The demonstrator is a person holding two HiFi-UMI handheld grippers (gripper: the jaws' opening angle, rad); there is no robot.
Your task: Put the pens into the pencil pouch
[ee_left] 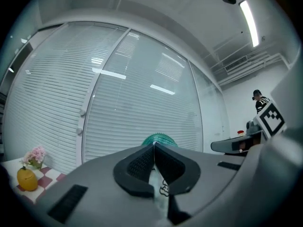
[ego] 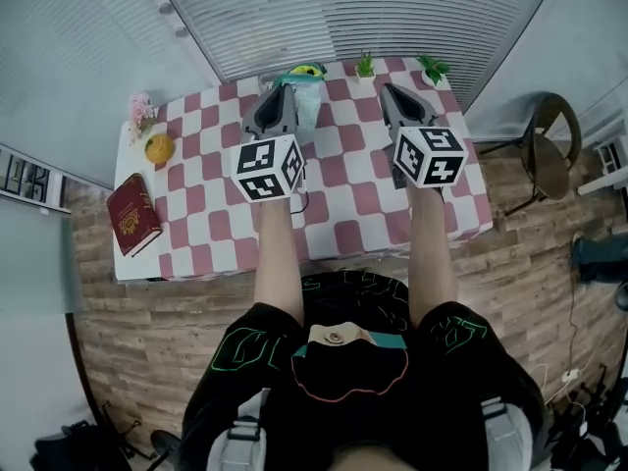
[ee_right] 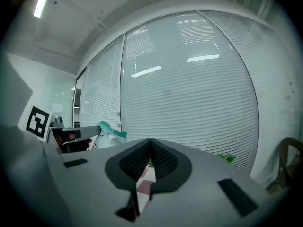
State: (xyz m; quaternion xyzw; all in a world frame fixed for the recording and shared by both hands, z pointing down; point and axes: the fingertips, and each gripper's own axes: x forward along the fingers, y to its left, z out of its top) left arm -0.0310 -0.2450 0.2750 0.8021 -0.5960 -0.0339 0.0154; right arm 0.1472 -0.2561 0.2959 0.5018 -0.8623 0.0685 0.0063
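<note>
Holding the pencil pouch (ego: 307, 101) above the table (ego: 343, 234)
Pinched by left gripper (ego: 285, 88); right gripper (ego: 391, 91) closed, empty; no loose pens showing.

My right gripper (ee_right: 150, 141) has its jaws pressed together with nothing between them. Below the pads a checked table (ee_right: 144, 186) shows. To my left, a clear, teal-edged pencil pouch (ee_right: 110, 137) sits at the left gripper (ee_right: 94, 129) tip. Window blinds (ee_right: 189, 93) stand ahead.

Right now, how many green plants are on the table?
2. One green plant stands at the far edge of the table, right of centre; a second green plant stands near the far right corner. More may be hidden.
</note>
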